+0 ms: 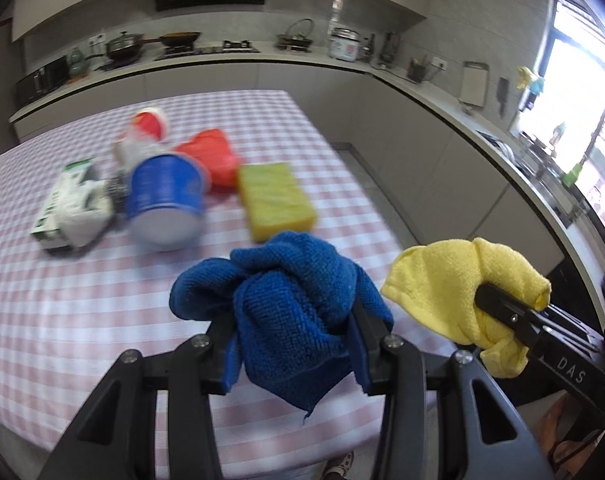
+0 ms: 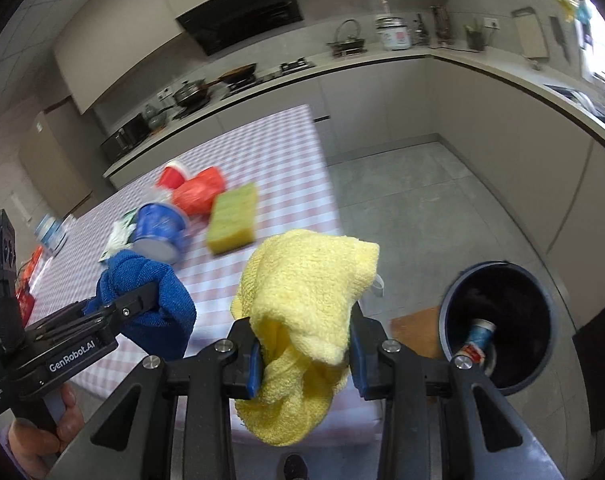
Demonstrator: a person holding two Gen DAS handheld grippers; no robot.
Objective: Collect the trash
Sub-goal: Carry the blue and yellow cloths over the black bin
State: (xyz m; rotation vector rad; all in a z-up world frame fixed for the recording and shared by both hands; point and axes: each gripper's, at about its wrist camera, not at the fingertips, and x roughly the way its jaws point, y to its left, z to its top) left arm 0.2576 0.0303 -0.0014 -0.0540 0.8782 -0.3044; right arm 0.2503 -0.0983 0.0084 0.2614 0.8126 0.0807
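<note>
Daylight pours in from the window point(image 1: 574, 92) at right of the left wrist view, blown out to white w/ a purple fringe at the frame edge. Rest of kitchen evenly lit, soft, no hard shadows. Motion blur smears the blue cup point(image 1: 164, 200), sponge point(image 1: 276, 200) and carton point(image 1: 72, 206) mid-table; both cloths, blue point(image 1: 290, 304) and yellow point(image 2: 302, 312), stay sharp up close. Heavy fisheye: counter point(image 1: 262, 58) bows, corners vignette to black. Bin point(image 2: 498, 320) interior very dark, right wrist view.
</note>
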